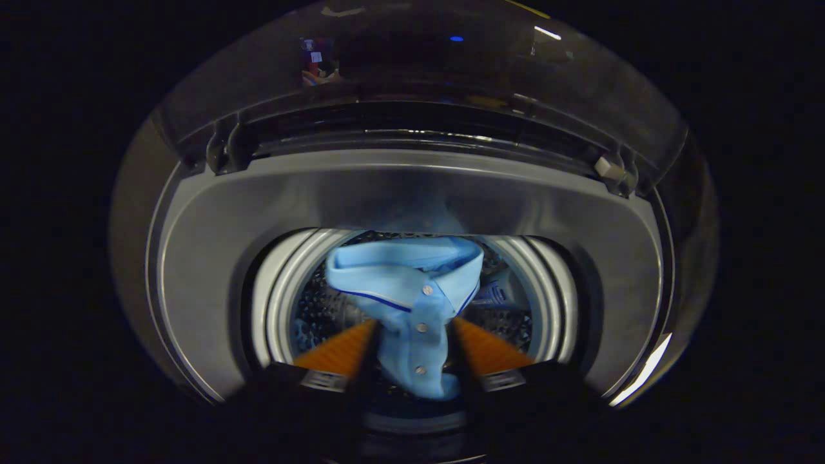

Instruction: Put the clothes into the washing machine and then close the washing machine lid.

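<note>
A light blue polo shirt [412, 303] with white buttons and a dark stripe on its collar hangs between my fingers, and my gripper [414, 325] is shut on it at the button placket. The shirt dangles over the round mouth of the washing machine drum [309, 309], whose perforated metal wall shows behind it. The collar spreads out beyond the fingertips. The machine's dark glass lid [419, 71] stands raised open at the back, above the grey top panel [399, 187].
A white rim ring [283, 290] circles the drum opening. The lid's hinges sit at the back left [222, 151] and back right [612, 169]. Another bluish item [496, 293] lies inside the drum to the right of the shirt. Surroundings are dark.
</note>
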